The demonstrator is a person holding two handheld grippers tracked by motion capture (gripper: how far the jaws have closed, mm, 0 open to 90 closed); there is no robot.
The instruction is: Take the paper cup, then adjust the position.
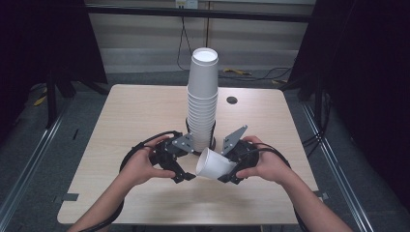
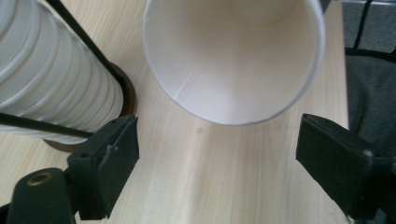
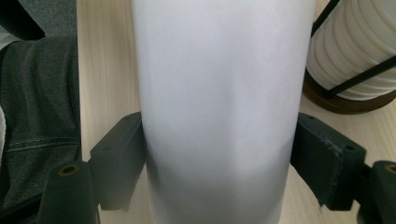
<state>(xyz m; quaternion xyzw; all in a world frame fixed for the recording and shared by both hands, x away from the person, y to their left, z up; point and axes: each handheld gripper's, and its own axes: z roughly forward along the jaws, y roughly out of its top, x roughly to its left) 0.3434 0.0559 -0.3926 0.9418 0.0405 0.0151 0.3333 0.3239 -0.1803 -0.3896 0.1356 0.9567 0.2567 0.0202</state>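
Low at centre frame on the counter (image 1: 121, 121), the right tongs (image 3: 219, 140) clamp a tilted paper cup (image 1: 212, 165) while the left tongs (image 2: 217, 154) gape empty at its rim, so squeezing harder could crush it.

High cam down on table (image 1: 121, 116); jaw cams close, sharing cup (image 2: 233, 60).

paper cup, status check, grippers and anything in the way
Right gripper shut on paper cup, held tilted. Left gripper open, facing the cup's mouth, not touching. Cup stack in holder close behind, wooden table.
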